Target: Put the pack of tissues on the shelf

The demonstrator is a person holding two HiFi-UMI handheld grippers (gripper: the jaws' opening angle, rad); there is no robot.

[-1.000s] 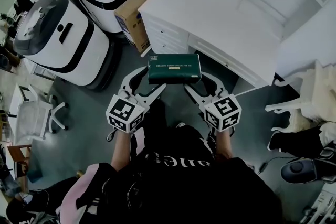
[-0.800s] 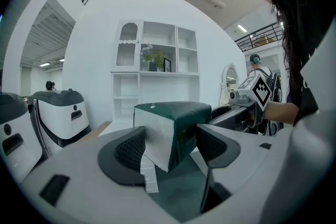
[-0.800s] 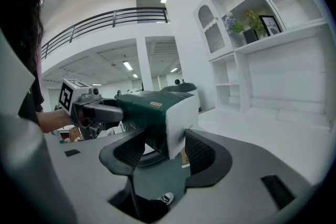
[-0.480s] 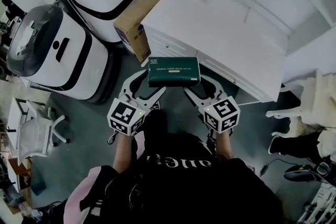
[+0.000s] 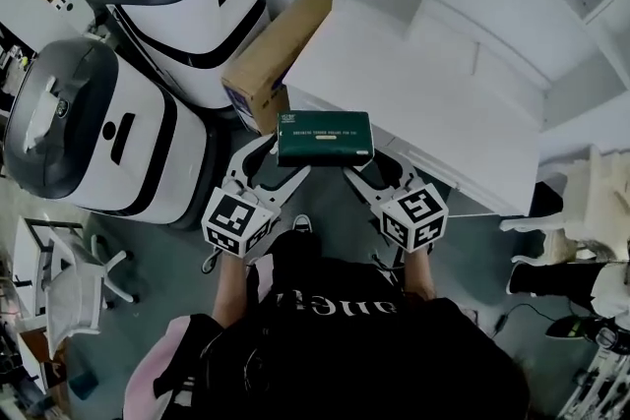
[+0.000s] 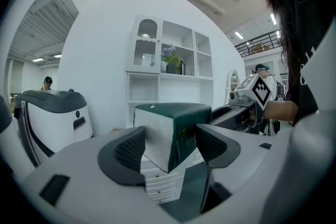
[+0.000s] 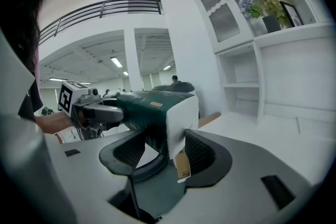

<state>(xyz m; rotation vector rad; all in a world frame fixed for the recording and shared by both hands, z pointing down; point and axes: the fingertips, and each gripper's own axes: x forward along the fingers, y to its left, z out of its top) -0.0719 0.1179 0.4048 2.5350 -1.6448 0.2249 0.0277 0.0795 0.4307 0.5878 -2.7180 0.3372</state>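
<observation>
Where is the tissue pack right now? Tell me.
Centre of the head view: the tissue pack is held up between the left gripper and right gripper, at the desk's near edge, just right of the box.

Bright overhead light; gripper views warp, darkening at edges.

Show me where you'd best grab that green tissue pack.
Near its two short ends, one gripper coming in from each side, as the left gripper and right gripper pinch it now. The tissue pack is long, flat and held level.
</observation>
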